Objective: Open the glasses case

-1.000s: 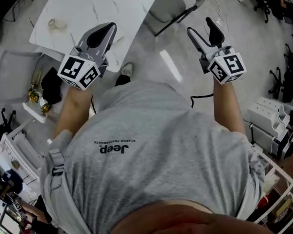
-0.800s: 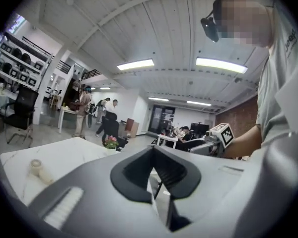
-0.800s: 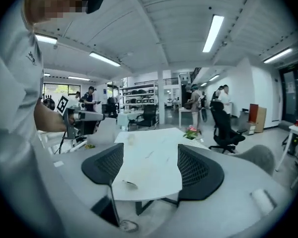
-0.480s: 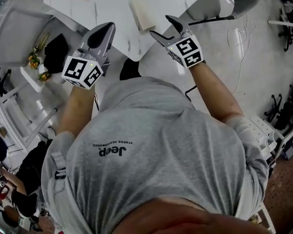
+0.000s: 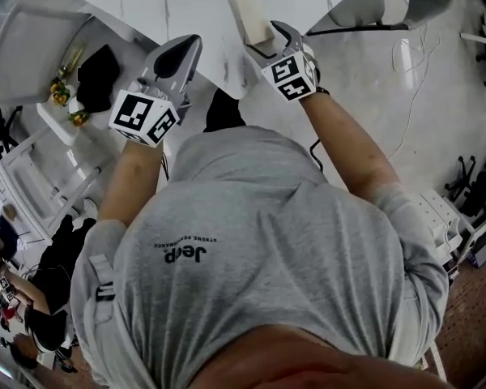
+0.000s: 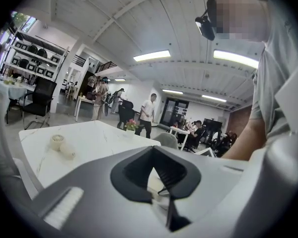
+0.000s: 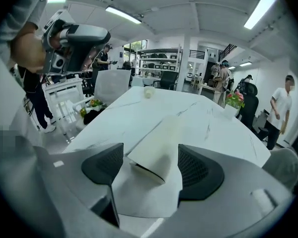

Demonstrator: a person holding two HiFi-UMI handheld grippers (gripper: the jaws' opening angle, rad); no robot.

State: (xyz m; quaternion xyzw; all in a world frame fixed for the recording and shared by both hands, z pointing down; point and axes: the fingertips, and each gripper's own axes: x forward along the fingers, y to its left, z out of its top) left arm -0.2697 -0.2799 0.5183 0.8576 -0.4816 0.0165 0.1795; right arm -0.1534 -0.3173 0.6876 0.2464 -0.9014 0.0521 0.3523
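Glasses case (image 7: 156, 148) not open yet.
My right hand-held gripper (image 7: 150, 165) is spread at its near end; left hand-held gripper (image 6: 156, 170) pressed together.

Left gripper (image 6: 153, 152) closed, white table (image 6: 89, 138) beyond

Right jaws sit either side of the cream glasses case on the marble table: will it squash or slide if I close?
The cream wedge-shaped glasses case looks stiff-edged, so it probably keeps its shape between the jaws of the open right gripper. It lies flat on the smooth white marble table, so a push would likely slide it, not roll or tip it.
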